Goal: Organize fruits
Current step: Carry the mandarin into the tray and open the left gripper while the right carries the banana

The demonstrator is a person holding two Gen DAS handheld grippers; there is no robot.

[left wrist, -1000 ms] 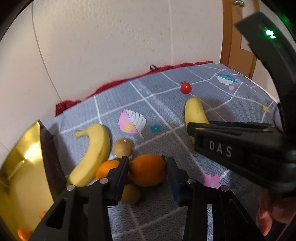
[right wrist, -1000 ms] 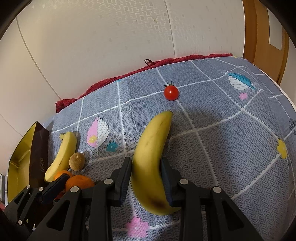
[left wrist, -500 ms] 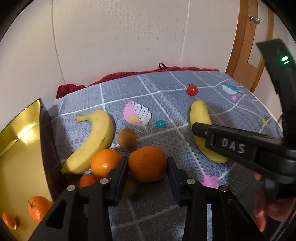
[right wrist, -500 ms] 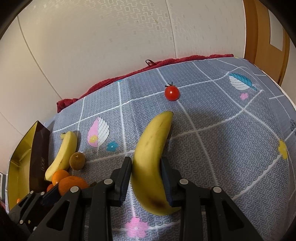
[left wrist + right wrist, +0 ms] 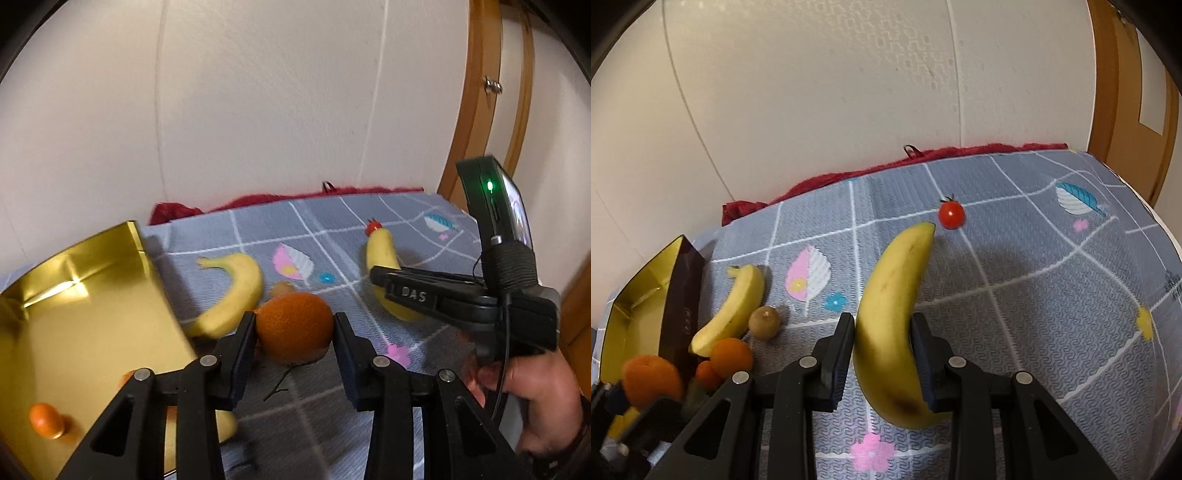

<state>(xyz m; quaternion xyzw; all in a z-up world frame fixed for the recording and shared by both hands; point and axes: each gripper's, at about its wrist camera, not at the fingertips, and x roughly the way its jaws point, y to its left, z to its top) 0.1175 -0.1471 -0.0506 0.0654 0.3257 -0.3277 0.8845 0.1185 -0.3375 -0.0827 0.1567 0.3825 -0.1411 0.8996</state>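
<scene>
A grey cloth (image 5: 1015,295) with a white grid, leaf and flower prints covers the surface, a red fabric (image 5: 857,173) bunched along its far edge at the wall. On the cloth lie a cherry tomato (image 5: 952,215), a curved banana (image 5: 733,310), a kiwi (image 5: 764,322) just beside it, a small orange (image 5: 732,355), and a gold-lined box (image 5: 646,306) at the left.

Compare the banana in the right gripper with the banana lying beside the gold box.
The gripped banana sits between the right gripper fingers; the loose banana lies untouched by the gold box. The gripped one shows dark bruising near its end; the loose one looks cleaner. Both are yellow and unpeeled.
</scene>
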